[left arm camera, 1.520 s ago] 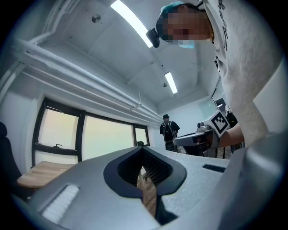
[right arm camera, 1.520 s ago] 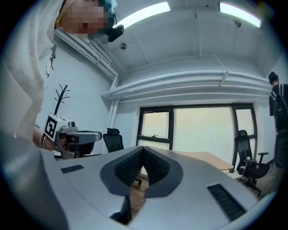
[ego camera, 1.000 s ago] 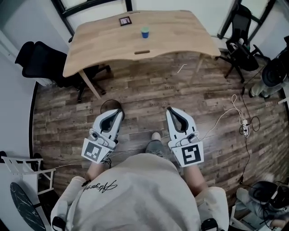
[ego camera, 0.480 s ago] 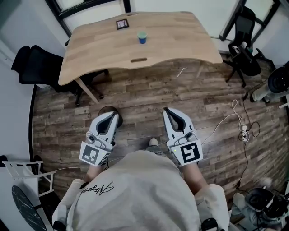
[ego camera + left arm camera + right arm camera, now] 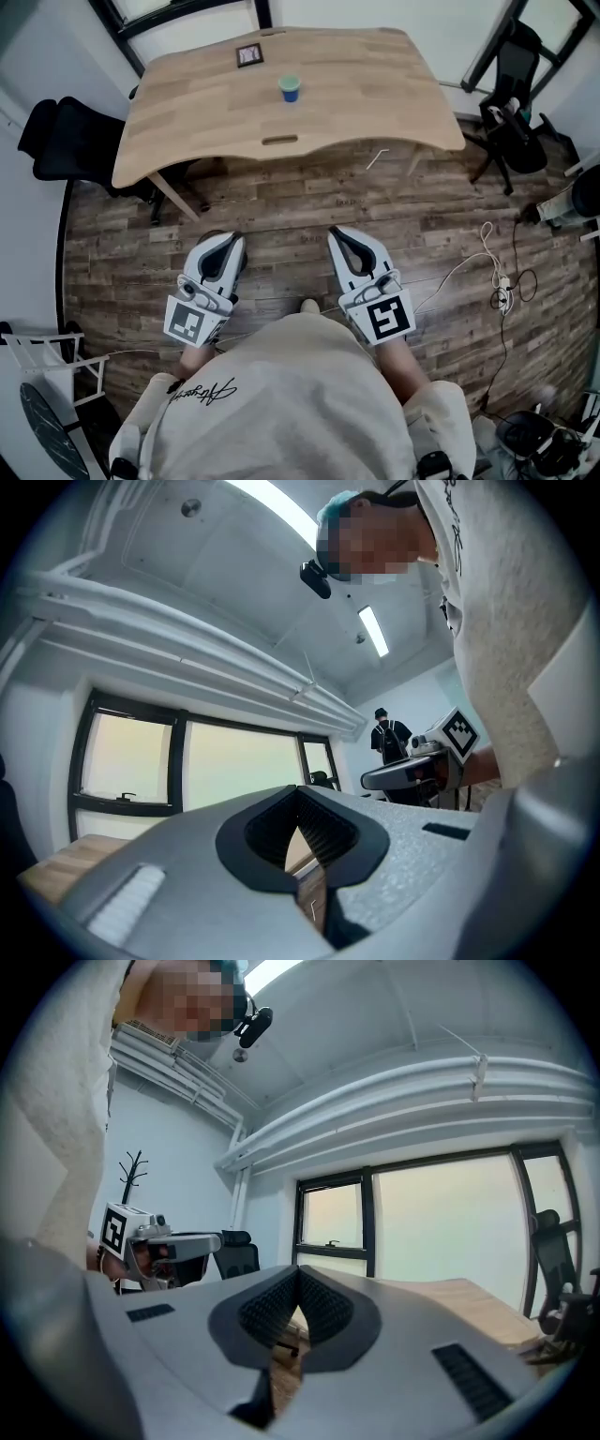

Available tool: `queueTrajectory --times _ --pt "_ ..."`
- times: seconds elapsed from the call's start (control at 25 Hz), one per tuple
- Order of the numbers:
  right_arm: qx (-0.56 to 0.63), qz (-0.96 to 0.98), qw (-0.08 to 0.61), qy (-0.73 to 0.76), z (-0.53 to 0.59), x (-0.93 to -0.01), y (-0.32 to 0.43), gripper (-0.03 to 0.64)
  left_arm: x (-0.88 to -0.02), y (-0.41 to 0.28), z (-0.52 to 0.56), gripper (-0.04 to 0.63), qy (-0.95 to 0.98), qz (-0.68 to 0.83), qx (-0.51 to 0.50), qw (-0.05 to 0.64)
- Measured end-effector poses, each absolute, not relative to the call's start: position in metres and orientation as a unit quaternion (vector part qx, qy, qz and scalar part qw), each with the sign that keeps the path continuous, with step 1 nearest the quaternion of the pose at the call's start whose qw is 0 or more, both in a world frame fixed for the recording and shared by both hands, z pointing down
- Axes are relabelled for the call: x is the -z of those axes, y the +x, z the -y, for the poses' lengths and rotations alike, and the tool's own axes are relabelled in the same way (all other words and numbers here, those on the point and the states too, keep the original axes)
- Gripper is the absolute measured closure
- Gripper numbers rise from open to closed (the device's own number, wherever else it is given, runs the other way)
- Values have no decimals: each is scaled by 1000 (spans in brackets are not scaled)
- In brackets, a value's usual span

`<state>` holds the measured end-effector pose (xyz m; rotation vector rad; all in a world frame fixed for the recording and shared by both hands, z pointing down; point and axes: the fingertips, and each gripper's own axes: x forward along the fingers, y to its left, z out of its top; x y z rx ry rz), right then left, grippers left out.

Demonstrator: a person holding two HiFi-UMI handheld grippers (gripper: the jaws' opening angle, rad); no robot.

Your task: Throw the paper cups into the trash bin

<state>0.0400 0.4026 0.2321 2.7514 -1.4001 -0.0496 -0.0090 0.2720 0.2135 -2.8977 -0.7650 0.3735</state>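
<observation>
The person stood on the plank floor (image 5: 281,211) facing the wooden table (image 5: 384,89), with both tools held at waist height and aimed ahead. This looked to me like a carrying posture for an approach rather than a reach. The left gripper (image 5: 228,246) had its jaws brought together with nothing between them. The right gripper (image 5: 339,238) was the same, tips meeting and empty, which made sense with nothing yet within range to take.

The only paper cup (image 5: 290,88) I could see was a blue one. It stood upright on the tabletop near the middle, well apart from both grippers and just short of a small dark-framed marker card (image 5: 249,55) by the far edge.

A black office chair (image 5: 66,141) sat beside the table's left end, and loose cables (image 5: 502,272) trailed on the floor to the right. I could not pick out a trash bin with any confidence. By my reckoning, the pickup had not yet begun.
</observation>
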Motion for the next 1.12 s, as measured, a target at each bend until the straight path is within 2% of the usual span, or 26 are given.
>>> queueTrajectory --times 0.28,0.56,0.76,1.0,1.12 --pt "7 470 33 882 -400 -244 67 606 -220 12 -280 592 -961 242 -112 67" --pt "3 472 23 882 -389 -244 72 606 -228 17 -270 592 -965 237 -93 60" --pt "-2 471 23 882 -388 -247 75 606 -214 18 -271 592 -958 249 -128 56" --pt "3 474 20 880 -388 -244 72 606 -227 20 -269 592 -966 237 -85 63" --pt "0 478 16 878 -392 -247 71 606 -222 19 -277 592 -961 248 -107 60"
